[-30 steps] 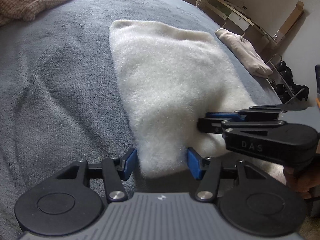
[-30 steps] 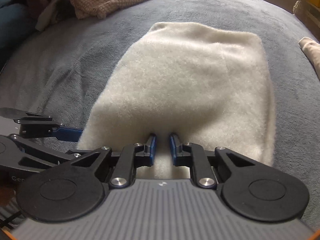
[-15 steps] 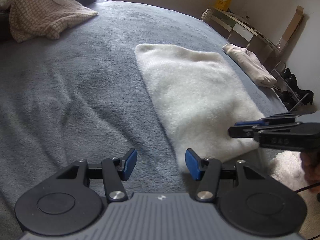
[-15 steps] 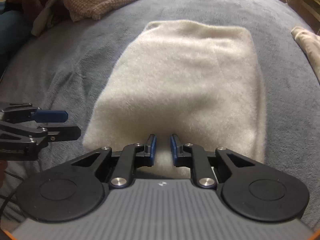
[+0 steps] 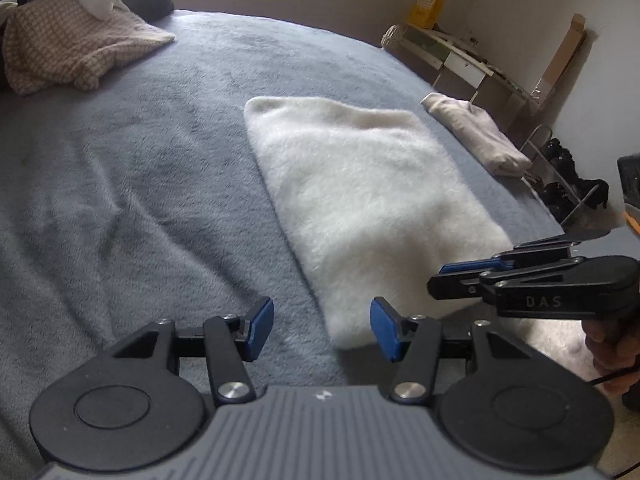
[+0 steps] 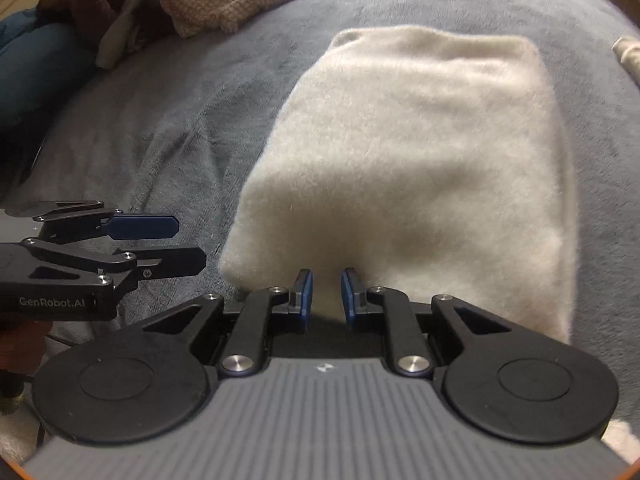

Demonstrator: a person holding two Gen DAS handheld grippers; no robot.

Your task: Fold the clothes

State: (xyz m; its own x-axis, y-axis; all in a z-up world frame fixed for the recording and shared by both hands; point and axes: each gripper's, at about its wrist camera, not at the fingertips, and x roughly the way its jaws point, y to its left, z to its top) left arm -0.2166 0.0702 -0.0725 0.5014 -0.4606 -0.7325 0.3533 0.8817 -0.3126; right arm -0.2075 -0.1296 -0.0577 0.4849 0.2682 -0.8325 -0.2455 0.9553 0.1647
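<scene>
Folded white fleece garment (image 5: 360, 208) lies flat beyond both grippers, left gripper (image 5: 322, 330) fingers spread empty, right gripper (image 6: 325, 294) fingers narrowly parted, apparently released to leave the fold settled.

A grey fleece blanket (image 5: 120, 184) is covering the bed. A white shelf unit (image 5: 452, 58) is standing against the far wall, bearing a yellow box (image 5: 427, 8). A cardboard piece (image 5: 562, 54) is leaning beside it. Dark shoes (image 5: 568, 184) are sitting on a low rack.

Cream fleece garment (image 5: 360, 200), grey blanket (image 5: 140, 180), brown-checked knit (image 5: 68, 48), blue-padded black gripper (image 5: 322, 330)
</scene>
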